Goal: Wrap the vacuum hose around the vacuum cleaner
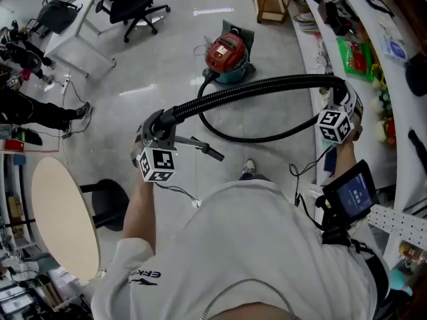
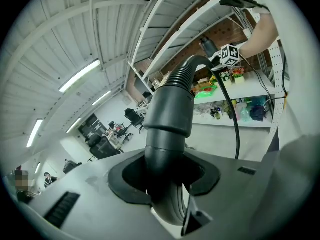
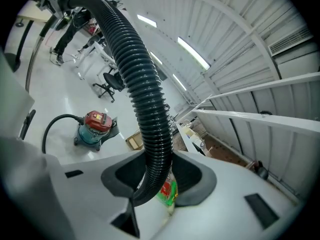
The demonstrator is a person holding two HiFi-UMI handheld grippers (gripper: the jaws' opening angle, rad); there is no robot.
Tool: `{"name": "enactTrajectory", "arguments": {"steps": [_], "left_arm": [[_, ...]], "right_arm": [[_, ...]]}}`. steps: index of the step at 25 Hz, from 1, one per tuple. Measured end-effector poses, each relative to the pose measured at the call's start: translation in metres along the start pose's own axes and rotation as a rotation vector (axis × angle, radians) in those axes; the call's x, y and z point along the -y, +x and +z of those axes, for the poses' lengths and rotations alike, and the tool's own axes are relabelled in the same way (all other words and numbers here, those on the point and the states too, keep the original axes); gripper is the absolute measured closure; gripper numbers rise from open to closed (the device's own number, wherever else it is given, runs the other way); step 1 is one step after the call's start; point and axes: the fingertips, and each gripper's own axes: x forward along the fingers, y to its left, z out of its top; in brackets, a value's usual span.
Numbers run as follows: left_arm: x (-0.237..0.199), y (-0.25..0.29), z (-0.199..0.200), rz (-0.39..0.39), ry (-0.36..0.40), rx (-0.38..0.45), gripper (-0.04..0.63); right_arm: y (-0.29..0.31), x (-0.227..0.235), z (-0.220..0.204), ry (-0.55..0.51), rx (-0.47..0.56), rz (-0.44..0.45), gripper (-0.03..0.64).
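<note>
The left gripper [image 1: 159,124] is pinching the smooth end cuff [image 2: 170,109] of the vacuum hose [image 1: 267,84], its jaws pressing on both sides of the cuff. The right gripper [image 1: 341,102] is clamping the ribbed part of the same hose further along. Between the two grippers the hose is arching in the air, in front of the person. A round table [image 1: 60,212] is standing at the left. From the right gripper the hose is dropping in a loop and running to the vacuum cleaner [image 1: 227,53], which is sitting on the floor ahead, well apart from both grippers. An office chair [image 1: 133,5] is standing farther behind.
</note>
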Motion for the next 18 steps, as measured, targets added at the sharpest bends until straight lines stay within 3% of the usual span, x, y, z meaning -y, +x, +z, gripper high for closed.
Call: {"name": "enactTrajectory", "arguments": {"steps": [11, 18], "left_arm": [[-0.034, 0.042, 0.029, 0.043, -0.013, -0.005, 0.457], [-0.062, 0.082, 0.035, 0.028, -0.013, 0.018, 0.457]], "right_arm": [[0.08, 0.037, 0.049, -0.034, 0.09, -0.018, 0.456], [0.136, 0.048, 0.086, -0.058, 0.101, -0.035, 0.456]]}}
